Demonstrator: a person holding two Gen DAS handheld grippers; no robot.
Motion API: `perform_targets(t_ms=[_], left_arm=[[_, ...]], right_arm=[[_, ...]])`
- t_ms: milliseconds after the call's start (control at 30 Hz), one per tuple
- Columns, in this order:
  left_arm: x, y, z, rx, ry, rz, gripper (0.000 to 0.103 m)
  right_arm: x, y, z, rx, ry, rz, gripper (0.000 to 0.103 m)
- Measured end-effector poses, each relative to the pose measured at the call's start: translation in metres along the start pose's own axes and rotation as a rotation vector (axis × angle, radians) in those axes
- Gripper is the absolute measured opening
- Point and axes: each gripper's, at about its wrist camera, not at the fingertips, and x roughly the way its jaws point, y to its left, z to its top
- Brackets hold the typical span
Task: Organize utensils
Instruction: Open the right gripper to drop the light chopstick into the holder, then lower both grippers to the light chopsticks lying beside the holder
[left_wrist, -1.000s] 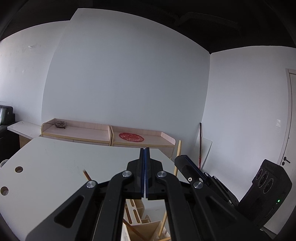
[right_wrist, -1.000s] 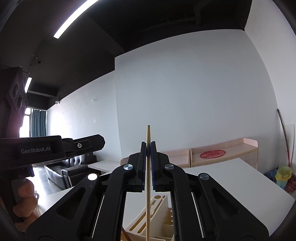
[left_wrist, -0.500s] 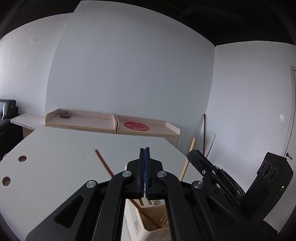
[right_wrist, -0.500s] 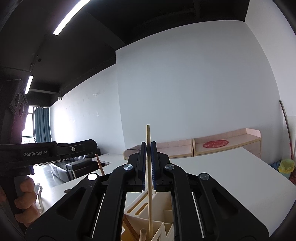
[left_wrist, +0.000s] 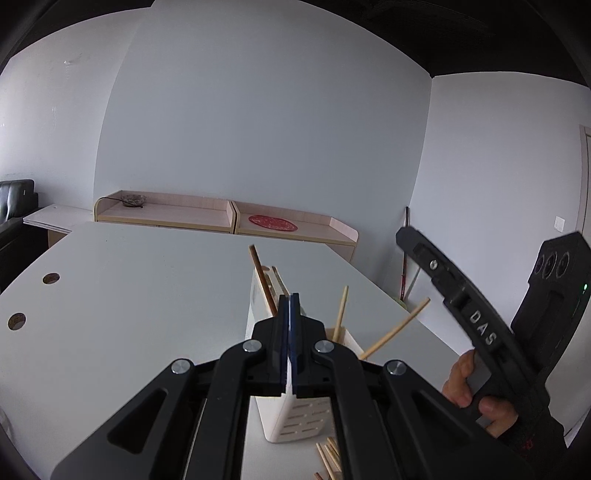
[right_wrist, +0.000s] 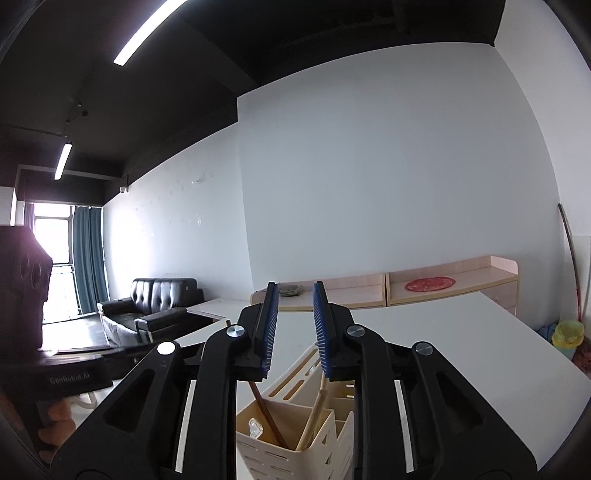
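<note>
A cream utensil holder (left_wrist: 291, 417) with slotted walls stands on the white table (left_wrist: 122, 295); it also shows in the right wrist view (right_wrist: 295, 435). A dark brown chopstick (left_wrist: 263, 280) and light wooden chopsticks (left_wrist: 391, 334) lean in its compartments. In the right wrist view a light chopstick (right_wrist: 314, 417) and a dark one (right_wrist: 267, 417) stand in the front compartment. My left gripper (left_wrist: 289, 306) is shut and empty above the holder. My right gripper (right_wrist: 294, 325) is open and empty just above the holder. Several loose chopsticks (left_wrist: 328, 458) lie on the table by the holder's base.
Low wooden cabinets (left_wrist: 229, 218) line the far wall, one with a red mat (left_wrist: 272, 222). A black sofa (right_wrist: 155, 306) stands at the left. The table has two round holes (left_wrist: 33, 299) near its left edge. The right gripper's body (left_wrist: 480, 332) is close on the right.
My right gripper has opened and let go of the light chopstick, which now stands in the holder. Both grippers have risen or tilted so the holder shows more fully.
</note>
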Motion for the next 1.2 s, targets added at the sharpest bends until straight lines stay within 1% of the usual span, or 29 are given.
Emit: perform_targets(t_ms=[67,133,167,233,333,400,433,533,667,767,867,967,1067,1133,1200], left_arm=[[-0.003,-0.004,-0.012,0.003,0.038,-0.005,0.003],[-0.007,-0.008,-0.027,0.015,0.086,-0.018,0.006],[-0.010,-0.011,-0.035,0.022,0.106,-0.027,0.010],[-0.012,-0.016,-0.053,0.039,0.152,-0.031,0.015],[-0.007,-0.025,-0.080,0.051,0.240,-0.056,0.016],[0.001,-0.031,-0.095,0.048,0.296,-0.080,0.016],[0.007,-0.033,-0.102,0.049,0.317,-0.090,0.017],[0.018,-0.043,-0.119,0.067,0.367,-0.087,0.021],[0.038,-0.044,-0.127,0.068,0.427,-0.095,0.022],[0.054,-0.043,-0.131,0.067,0.480,-0.093,0.023],[0.070,-0.042,-0.133,0.073,0.531,-0.082,0.023],[0.086,-0.038,-0.132,0.050,0.591,-0.085,0.023],[0.096,-0.032,-0.134,0.042,0.637,-0.076,0.023],[0.101,-0.028,-0.134,0.031,0.659,-0.085,0.023],[0.106,-0.024,-0.136,0.010,0.689,-0.105,0.023]], right_arm=[[-0.013,0.001,0.006,-0.014,0.018,-0.003,0.019],[-0.027,0.000,0.008,-0.033,0.058,-0.025,0.025],[-0.034,-0.003,0.008,-0.031,0.090,-0.025,0.030],[-0.044,-0.011,0.003,-0.010,0.156,-0.042,0.032],[-0.048,-0.027,-0.011,0.065,0.284,-0.050,0.034],[-0.050,-0.037,-0.025,0.106,0.339,-0.066,0.049],[-0.052,-0.043,-0.032,0.120,0.345,-0.075,0.050],[-0.053,-0.056,-0.052,0.167,0.372,-0.082,0.051],[-0.046,-0.072,-0.074,0.206,0.430,-0.106,0.051],[-0.033,-0.081,-0.091,0.231,0.510,-0.111,0.052],[-0.021,-0.087,-0.110,0.268,0.592,-0.088,0.052],[-0.014,-0.088,-0.123,0.276,0.656,-0.079,0.052],[-0.010,-0.090,-0.135,0.291,0.739,-0.096,0.052],[-0.005,-0.094,-0.145,0.311,0.802,-0.108,0.046],[0.002,-0.093,-0.155,0.307,0.866,-0.115,0.038]])
